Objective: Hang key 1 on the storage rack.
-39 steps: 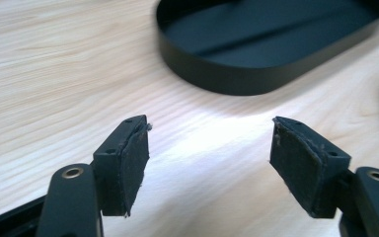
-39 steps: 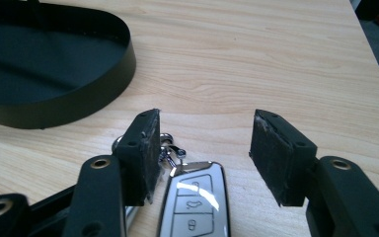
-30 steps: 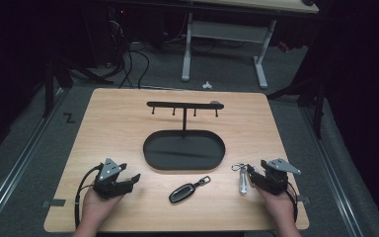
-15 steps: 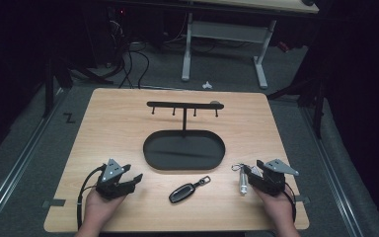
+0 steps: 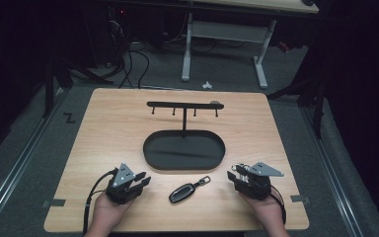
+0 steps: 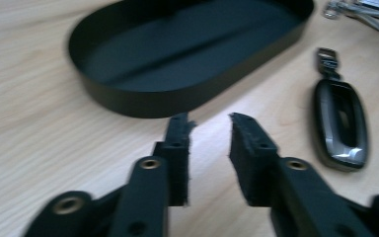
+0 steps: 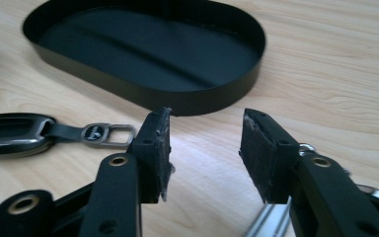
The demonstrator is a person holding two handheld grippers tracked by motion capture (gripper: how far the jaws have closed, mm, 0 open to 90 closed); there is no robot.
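Now both hands have drawn inward along the near side of the tray (image 5: 184, 167), and the jaws of both grippers have just been closing with nothing between them. The left gripper (image 6: 209, 121) has narrowed to a slim gap over bare tabletop (image 5: 118, 128), in front of the tray's left end. The right gripper (image 7: 205, 116) has closed less. Its jaws stand moderately spread, also over bare wood, in front of the tray's right end.

The fob (image 5: 182, 192) lies flat in front of the tray's middle, between the two grippers and untouched by either. Its strap and metal loop point toward the tray. The keys (image 7: 269, 219) lie in front of the tray's right end. A second ago they were clear to the side of the right gripper, and now they sit low under its right jaw, partly hidden. Whether the jaw touches them I cannot tell.

I read this as an approach, with no grasp made yet. Neither the fob nor the keys has been lifted, so the work itself looks barely begun. The left jaws look too narrow to take the fob without spreading again.

The tray is empty, with a bare dark floor. The rack (image 5: 184, 104) rising from its far rim has nothing on its hooks.
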